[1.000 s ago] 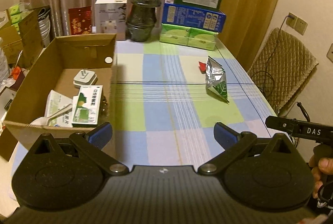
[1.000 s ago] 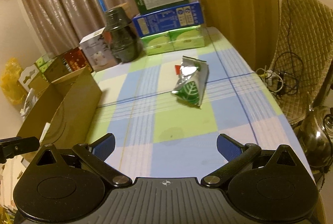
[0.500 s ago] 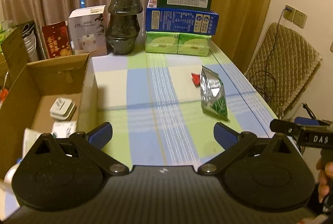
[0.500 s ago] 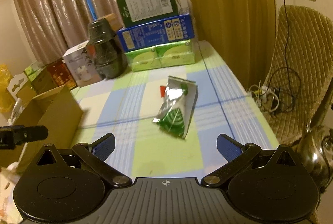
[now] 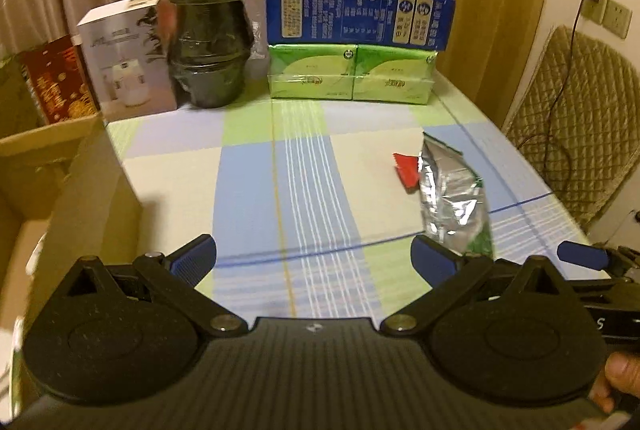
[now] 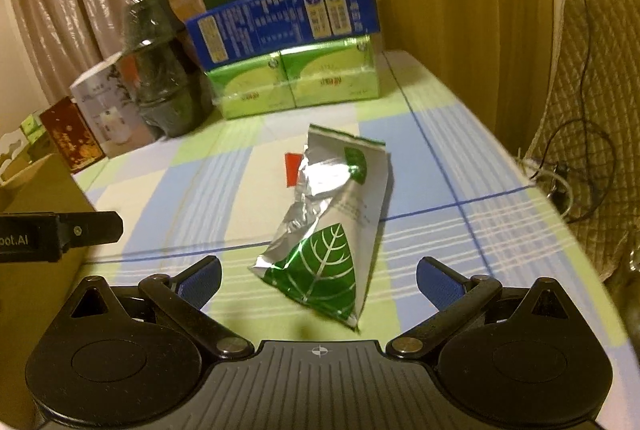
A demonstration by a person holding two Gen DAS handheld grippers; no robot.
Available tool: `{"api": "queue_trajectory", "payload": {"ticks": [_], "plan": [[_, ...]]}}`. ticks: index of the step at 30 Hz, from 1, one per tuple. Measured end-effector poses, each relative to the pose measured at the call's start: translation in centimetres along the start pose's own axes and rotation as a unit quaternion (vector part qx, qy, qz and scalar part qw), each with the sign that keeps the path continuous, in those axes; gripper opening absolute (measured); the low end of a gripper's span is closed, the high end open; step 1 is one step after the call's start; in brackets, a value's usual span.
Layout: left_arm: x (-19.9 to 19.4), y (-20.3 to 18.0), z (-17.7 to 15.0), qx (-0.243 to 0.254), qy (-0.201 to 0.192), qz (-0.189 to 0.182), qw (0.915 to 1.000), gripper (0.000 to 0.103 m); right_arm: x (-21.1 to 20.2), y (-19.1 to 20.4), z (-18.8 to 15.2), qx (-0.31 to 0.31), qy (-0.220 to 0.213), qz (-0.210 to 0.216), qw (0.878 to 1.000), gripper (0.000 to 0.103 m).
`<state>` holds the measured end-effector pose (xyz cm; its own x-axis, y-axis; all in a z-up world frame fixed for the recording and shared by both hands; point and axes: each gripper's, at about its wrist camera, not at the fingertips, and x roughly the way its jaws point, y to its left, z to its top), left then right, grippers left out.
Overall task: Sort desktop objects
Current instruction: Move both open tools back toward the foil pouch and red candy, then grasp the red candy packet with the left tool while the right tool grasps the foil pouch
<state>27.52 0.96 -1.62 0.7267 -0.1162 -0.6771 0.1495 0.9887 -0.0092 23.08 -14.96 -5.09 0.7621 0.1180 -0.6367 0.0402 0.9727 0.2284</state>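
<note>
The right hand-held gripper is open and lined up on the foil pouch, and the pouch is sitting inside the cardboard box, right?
Not quite. The pouch lies on the table, outside the box, as the right wrist view shows. The right hand-held gripper is open and lined up on it.

Only "oot.AI" reads — white letters on the left gripper (image 6: pixel 60 236), mid-left edge; box labels too blurred.
</note>
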Motion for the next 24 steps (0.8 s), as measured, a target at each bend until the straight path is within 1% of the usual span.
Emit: {"api": "queue_trajectory", "payload": {"ticks": [2,7,12,17,19,20,22,24], "plan": [[1.2,-0.1,0.3,0.008,0.000,0.003,1.0000,0.102,1.3,0.2,0.1,-0.005,0.001,0.001,1.000,0.101],[2.8,-0.4,1.1,0.038,-0.015,0.013,0.9991,0.102,4.2,1.3,1.1,-0.031,0.005,0.003,0.999,0.101],[3.9,0.2,1.1,0.024,-0.023,0.014,0.9993,0.102,6.5,1.3,1.6,-0.064,0.008,-0.022,0.998,0.101],[5.1,0.2,0.6,0.018,-0.011,0.003,0.9998,0.102,7.9,1.3,1.9,-0.084,0.016,-0.031,0.996,0.101],[5.4,0.2,0.4,0.015,-0.008,-0.003,0.9998,0.102,8.4,1.4,2.0,-0.093,0.018,-0.033,0.995,0.095],[5.5,0.3,0.4,0.013,-0.008,-0.006,0.9999,0.102,8.5,1.4,2.0,-0.094,0.020,-0.033,0.995,0.087],[5.6,0.4,0.4,0.006,-0.009,-0.011,0.9999,0.102,8.7,1.2,2.1,-0.093,0.022,-0.037,0.995,0.084],[5.7,0.6,0.4,0.000,-0.009,-0.015,0.9998,0.102,8.5,1.1,2.2,-0.092,0.021,-0.038,0.995,0.073]]}}
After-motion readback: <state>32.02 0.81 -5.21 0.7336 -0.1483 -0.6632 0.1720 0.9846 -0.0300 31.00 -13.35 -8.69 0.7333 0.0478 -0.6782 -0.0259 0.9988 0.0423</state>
